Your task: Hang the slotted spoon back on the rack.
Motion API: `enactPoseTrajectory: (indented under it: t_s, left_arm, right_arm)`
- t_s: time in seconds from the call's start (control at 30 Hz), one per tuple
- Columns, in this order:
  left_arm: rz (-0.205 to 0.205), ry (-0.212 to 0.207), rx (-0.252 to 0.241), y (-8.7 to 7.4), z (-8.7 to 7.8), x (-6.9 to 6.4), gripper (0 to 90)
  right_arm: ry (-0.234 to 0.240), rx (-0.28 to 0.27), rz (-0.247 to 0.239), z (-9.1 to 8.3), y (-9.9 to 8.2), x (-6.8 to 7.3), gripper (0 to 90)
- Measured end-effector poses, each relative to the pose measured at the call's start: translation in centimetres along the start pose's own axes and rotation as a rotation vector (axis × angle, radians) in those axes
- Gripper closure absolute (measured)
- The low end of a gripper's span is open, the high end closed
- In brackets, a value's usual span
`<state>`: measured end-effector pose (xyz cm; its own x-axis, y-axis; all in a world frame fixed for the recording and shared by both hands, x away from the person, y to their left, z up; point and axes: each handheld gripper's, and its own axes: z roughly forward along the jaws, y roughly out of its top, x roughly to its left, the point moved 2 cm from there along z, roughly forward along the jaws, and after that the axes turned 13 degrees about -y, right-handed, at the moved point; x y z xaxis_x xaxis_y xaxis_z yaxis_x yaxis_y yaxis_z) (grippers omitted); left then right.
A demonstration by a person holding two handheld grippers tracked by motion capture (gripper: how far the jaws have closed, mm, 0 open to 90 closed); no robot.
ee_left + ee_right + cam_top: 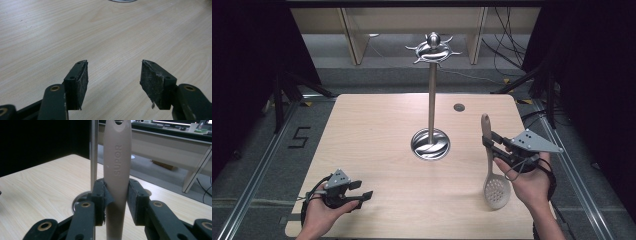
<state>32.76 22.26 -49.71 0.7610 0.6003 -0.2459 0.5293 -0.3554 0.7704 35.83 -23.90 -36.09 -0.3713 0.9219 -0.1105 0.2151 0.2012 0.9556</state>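
On the wooden bench (377, 145): one tall metal rack (431, 100), upright at centre on a round base, hooks at its top. Right of it, one beige slotted spoon (492, 165), bowl end low by the bench, handle up, gripped at the handle by the right gripper (490, 145), fingers (136, 202) pressed to both sides. Near left corner, left gripper (362, 191), fingers (77, 83) apart, nothing between.

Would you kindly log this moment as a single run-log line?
right gripper: shut on slotted spoon handle | left gripper: open, over table | hook stand: upright mid-table, no utensil hung
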Motion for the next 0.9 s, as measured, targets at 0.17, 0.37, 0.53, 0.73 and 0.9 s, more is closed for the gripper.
enactPoseTrajectory:
  t_s: [0.17, 0.37, 0.53, 0.73, 0.9]
  left_arm:
    - [-0.029, -0.007, -0.030, 0.0, 0.2, -0.3, 38.3]
    - [-0.034, 0.004, -0.036, 0.0, 0.1, -0.3, 38.3]
    - [-0.012, -0.006, -0.014, 0.0, 0.0, -0.2, 38.3]
    - [-0.016, -0.012, -0.014, 0.0, 0.0, -0.2, 38.3]
    - [-0.015, -0.011, -0.015, 0.0, 0.0, -0.2, 38.3]
  right_arm:
    - [-0.001, -0.010, 0.018, -0.3, 0.4, 0.0, 70.1]
    - [0.003, -0.019, 0.012, 0.0, 0.6, -0.2, 70.1]
    - [0.003, -0.035, 0.006, 0.0, 1.0, -0.1, 70.1]
    - [0.001, -0.052, 0.009, 0.1, 1.4, 0.1, 70.1]
    - [-0.006, -0.072, -0.003, 0.3, 2.0, 0.1, 70.0]
